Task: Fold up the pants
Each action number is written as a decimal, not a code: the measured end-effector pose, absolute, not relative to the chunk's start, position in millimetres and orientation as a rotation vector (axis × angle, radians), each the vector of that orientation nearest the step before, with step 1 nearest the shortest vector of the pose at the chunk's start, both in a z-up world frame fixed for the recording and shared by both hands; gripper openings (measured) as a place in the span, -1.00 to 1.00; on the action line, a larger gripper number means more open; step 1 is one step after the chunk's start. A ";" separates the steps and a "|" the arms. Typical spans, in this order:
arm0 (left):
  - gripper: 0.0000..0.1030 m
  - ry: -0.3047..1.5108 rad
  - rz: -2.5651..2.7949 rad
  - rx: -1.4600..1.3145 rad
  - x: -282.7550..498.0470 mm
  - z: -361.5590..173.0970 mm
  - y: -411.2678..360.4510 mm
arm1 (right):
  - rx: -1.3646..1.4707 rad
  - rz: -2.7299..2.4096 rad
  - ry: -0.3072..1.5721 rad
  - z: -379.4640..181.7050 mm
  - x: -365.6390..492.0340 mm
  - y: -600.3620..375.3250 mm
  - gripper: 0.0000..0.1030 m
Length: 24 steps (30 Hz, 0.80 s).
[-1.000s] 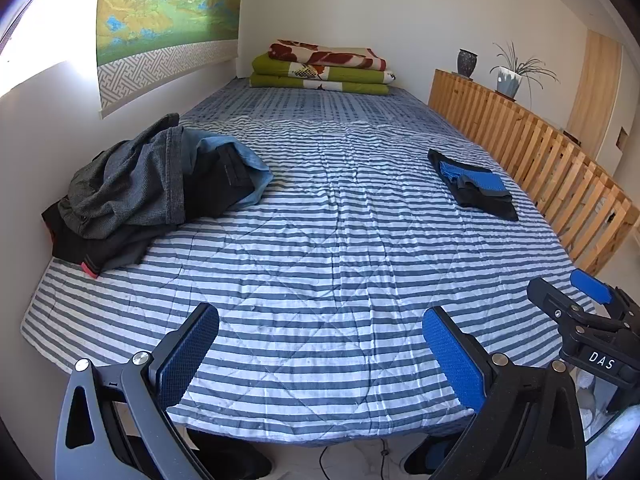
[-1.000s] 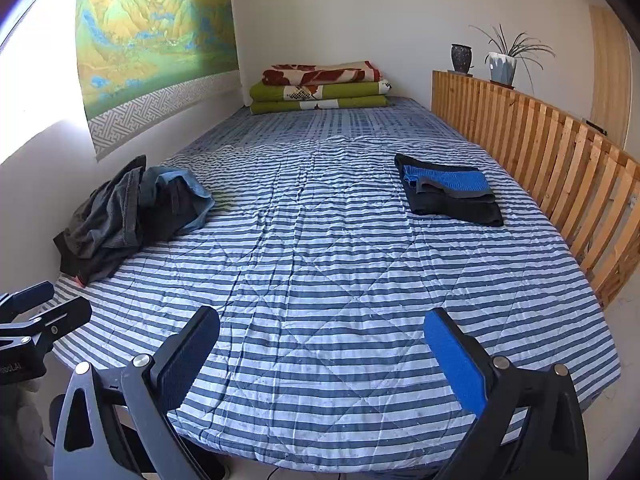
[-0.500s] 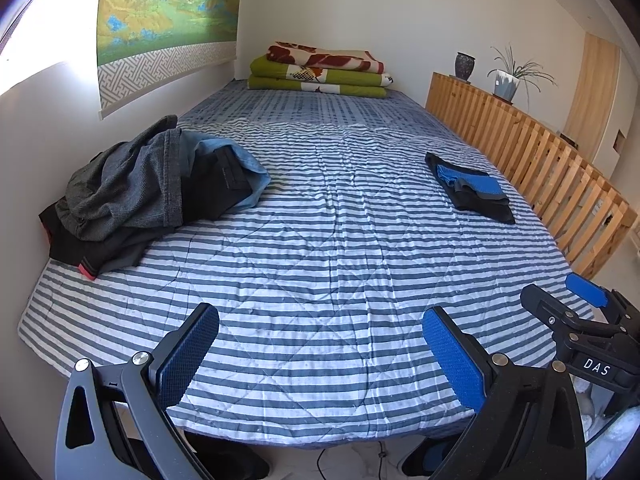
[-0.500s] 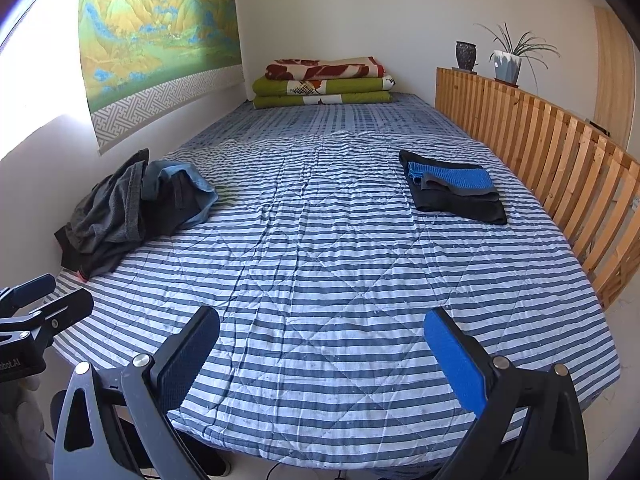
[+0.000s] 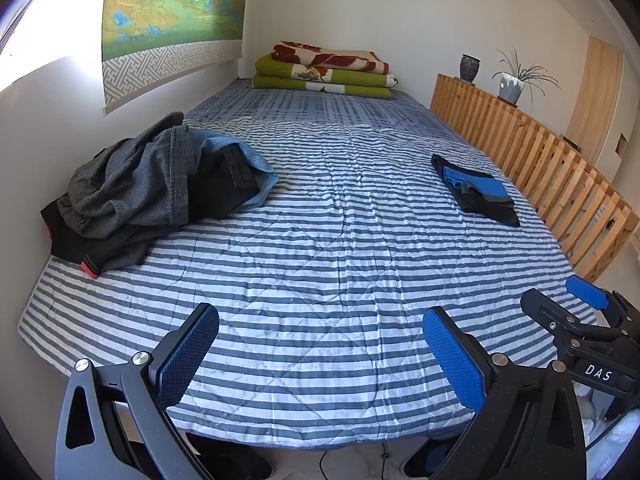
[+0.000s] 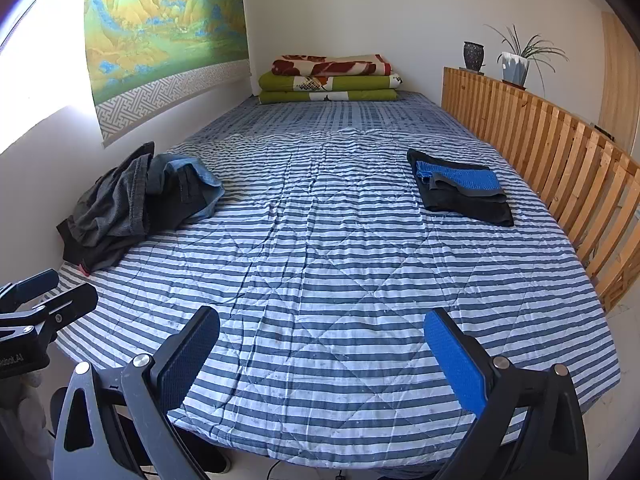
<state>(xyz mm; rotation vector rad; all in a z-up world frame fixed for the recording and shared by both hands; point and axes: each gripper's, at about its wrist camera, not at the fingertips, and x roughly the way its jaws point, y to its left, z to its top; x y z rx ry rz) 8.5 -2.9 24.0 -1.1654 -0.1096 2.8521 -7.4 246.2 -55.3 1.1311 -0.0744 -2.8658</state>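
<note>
Both claws hover spread and empty at the foot of the striped bed (image 6: pixel 320 280), the left claw (image 5: pixel 320 356) beside the right claw (image 6: pixel 320 356). Unfolded pants (image 5: pixel 152 196) lie heaped by the left wall, a folded pair (image 6: pixel 460 192) near the wooden rail (image 6: pixel 560 160).

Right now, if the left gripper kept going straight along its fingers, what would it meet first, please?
Most likely the bare striped quilt. The left gripper is open, aimed between the pile of unfolded clothes and the folded stack; depth is uncertain.
</note>
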 end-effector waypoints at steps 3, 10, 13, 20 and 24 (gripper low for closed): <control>1.00 -0.107 2.857 -1.163 6.5 23.8 -4.8 | 1.134 -2.858 -0.076 -55.5 -9.5 243.0 0.95; 1.00 -0.109 2.859 -1.161 -0.7 26.0 -10.8 | 1.137 -2.853 -0.071 -54.7 -15.2 236.5 0.95; 1.00 -0.105 2.861 -1.160 -3.2 25.8 -12.8 | 1.137 -2.851 -0.068 -55.0 -16.3 234.7 0.95; 1.00 -0.104 2.858 -1.159 -5.0 25.0 -12.3 | 1.140 -2.849 -0.064 -55.0 -17.0 233.4 0.95; 1.00 -0.100 2.857 -1.152 -5.1 25.3 -12.7 | 1.139 -2.849 -0.064 -54.9 -17.0 233.4 0.95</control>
